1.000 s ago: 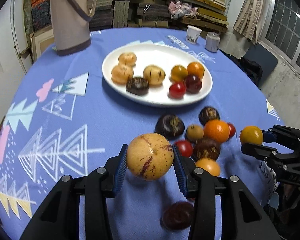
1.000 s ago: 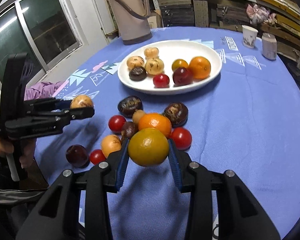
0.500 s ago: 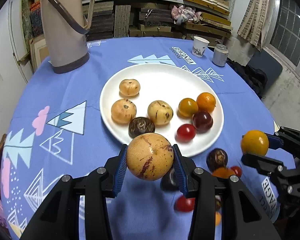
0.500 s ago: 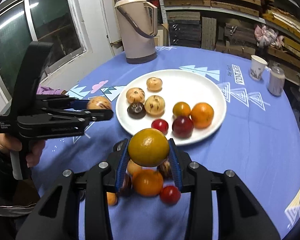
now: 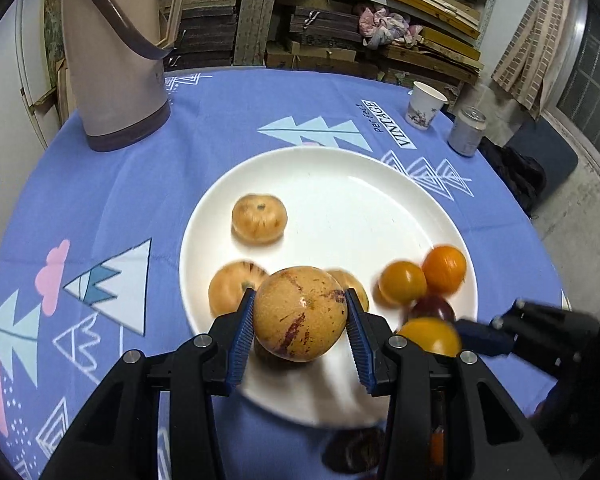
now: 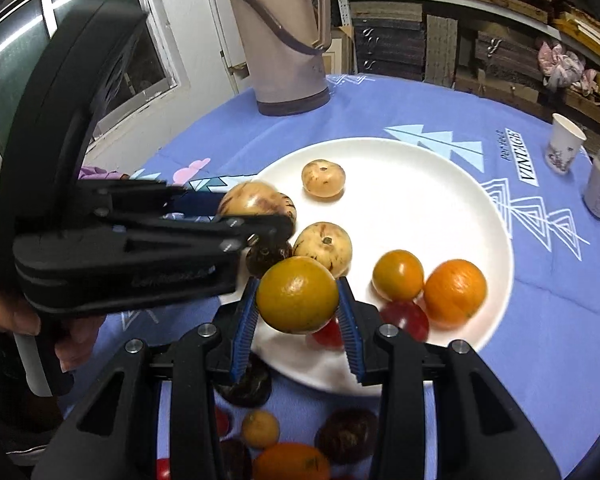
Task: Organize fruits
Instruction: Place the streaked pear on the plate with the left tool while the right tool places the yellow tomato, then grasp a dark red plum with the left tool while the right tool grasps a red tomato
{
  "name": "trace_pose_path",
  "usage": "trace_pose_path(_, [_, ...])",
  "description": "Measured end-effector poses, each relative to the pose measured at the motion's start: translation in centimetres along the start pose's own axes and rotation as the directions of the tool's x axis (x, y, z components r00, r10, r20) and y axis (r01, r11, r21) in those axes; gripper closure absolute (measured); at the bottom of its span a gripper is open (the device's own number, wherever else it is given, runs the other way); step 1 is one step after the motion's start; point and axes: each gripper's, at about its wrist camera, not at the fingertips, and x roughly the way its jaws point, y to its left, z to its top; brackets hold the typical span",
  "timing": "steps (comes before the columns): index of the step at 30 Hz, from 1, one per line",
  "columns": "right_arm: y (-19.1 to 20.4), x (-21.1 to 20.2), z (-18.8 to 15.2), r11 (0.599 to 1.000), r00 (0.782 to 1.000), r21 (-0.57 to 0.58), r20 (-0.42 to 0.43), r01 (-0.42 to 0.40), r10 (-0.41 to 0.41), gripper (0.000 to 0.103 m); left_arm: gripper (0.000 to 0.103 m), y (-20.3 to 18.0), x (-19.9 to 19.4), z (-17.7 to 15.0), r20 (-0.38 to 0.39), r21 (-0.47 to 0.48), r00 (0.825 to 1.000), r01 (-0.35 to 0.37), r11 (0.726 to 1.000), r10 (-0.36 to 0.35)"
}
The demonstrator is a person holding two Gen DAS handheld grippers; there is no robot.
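Note:
My left gripper (image 5: 300,322) is shut on a tan fruit with purple streaks (image 5: 300,314), held over the near left part of the white plate (image 5: 340,184). My right gripper (image 6: 298,300) is shut on a yellow-orange citrus (image 6: 297,294) above the plate's (image 6: 420,184) near rim. In the right wrist view the left gripper (image 6: 256,212) comes in from the left with its tan fruit (image 6: 248,200); in the left wrist view the right gripper (image 5: 452,334) shows at right with the citrus (image 5: 430,334). Several fruits lie on the plate, tan ones left, orange and red ones right.
Loose fruits (image 6: 348,434) lie on the blue cloth below the plate's near rim. A beige thermos jug (image 5: 116,52) stands at the far left, a paper cup (image 5: 424,106) and a can (image 5: 466,132) at the far right. Shelves of boards fill the background.
Both grippers have carried their fruits forward from above the loose pile to above the plate. The plate now looks larger and nearer, and the pile has dropped to the bottom of both views.

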Motion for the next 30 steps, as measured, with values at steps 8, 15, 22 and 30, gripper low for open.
trace_pose_path(8, [-1.0,1.7,0.6,0.999,1.0,0.03,-0.014,-0.021,0.022,0.064,0.059,0.1,2.6,2.0,-0.02,-0.001,1.0,-0.003,1.0,0.003])
trace_pose_path(15, [-1.6,0.1,0.0,0.999,1.0,0.046,0.022,-0.021,0.02,0.063,0.039,0.7,2.2,2.3,0.024,-0.03,1.0,-0.003,1.0,0.003])
trace_pose_path(22, [-2.6,-3.0,-2.1,0.997,0.999,0.081,0.045,0.008,-0.011,0.048,0.039,0.7,0.3,1.2,0.025,-0.01,1.0,-0.018,1.0,0.018])
trace_pose_path(30, [-3.6,-6.3,-6.1,0.989,0.997,0.14,0.051,0.045,-0.052,0.042,0.036,0.8,-3.1,-3.4,0.022,0.005,0.999,-0.025,1.0,0.025])
